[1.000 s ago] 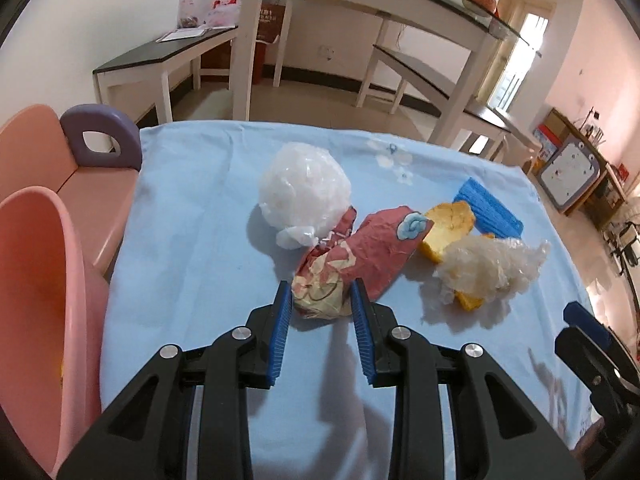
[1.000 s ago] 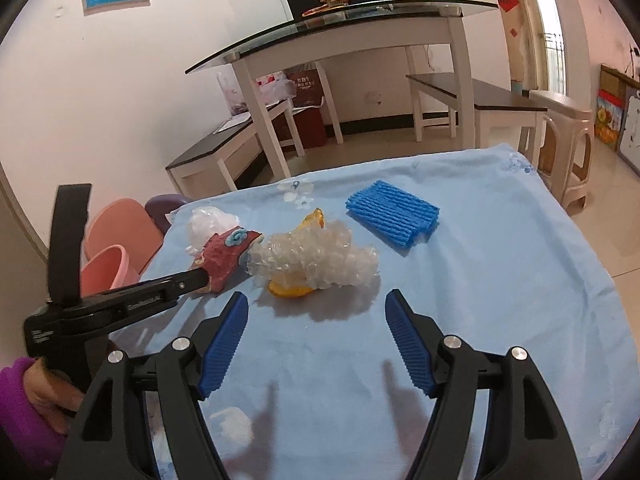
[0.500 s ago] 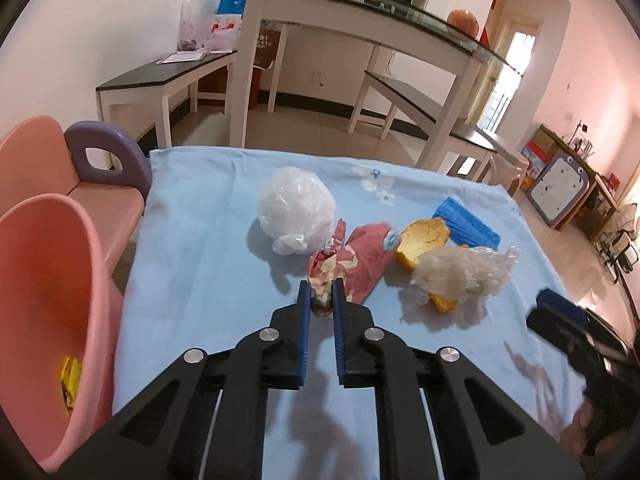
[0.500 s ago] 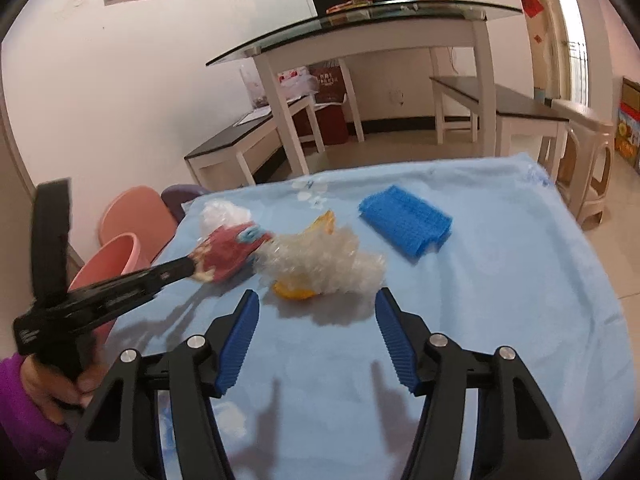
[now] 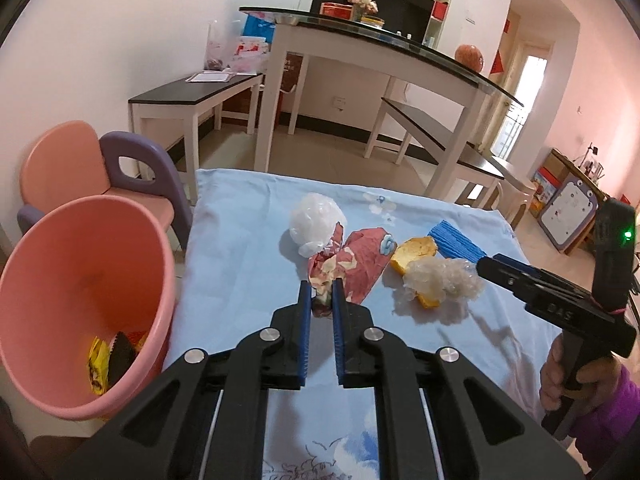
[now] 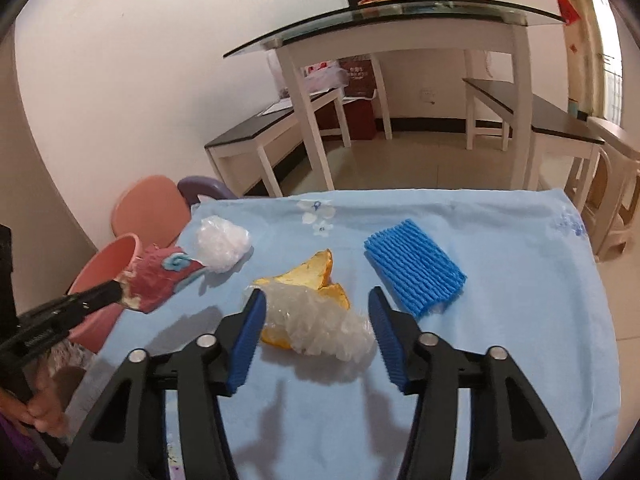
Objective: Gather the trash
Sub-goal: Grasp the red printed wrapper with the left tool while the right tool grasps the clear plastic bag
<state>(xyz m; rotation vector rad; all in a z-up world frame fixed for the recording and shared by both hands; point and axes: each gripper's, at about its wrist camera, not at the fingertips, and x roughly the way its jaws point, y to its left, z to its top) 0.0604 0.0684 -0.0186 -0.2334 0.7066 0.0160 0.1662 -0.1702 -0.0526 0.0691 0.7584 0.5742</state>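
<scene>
My left gripper [image 5: 321, 296] is shut on the near end of a red patterned wrapper [image 5: 360, 268] and holds it above the blue cloth; the right wrist view shows the wrapper [image 6: 160, 276] hanging in the air near the pink bucket [image 6: 108, 256]. My right gripper [image 6: 317, 296] is low over the table with its jaws closing. A crumpled clear plastic wrap [image 6: 320, 324] lies between them on orange peel [image 6: 308, 272], and the pads stand beside it without squeezing it. A white plastic ball [image 5: 316, 220] and a blue foam net [image 6: 416, 268] lie on the cloth.
The pink bucket [image 5: 48, 264] stands at the table's left edge with a yellow wrapper [image 5: 98, 364] inside. Small pink and purple chairs [image 5: 132, 168] are behind it. A glass-topped table [image 5: 360, 40] and benches stand beyond. The light blue cloth [image 5: 240, 260] covers the table.
My left gripper closed on the red wrapper and lifted it off the cloth toward the left. My right gripper moved forward over the clear plastic, and its jaws narrowed.
</scene>
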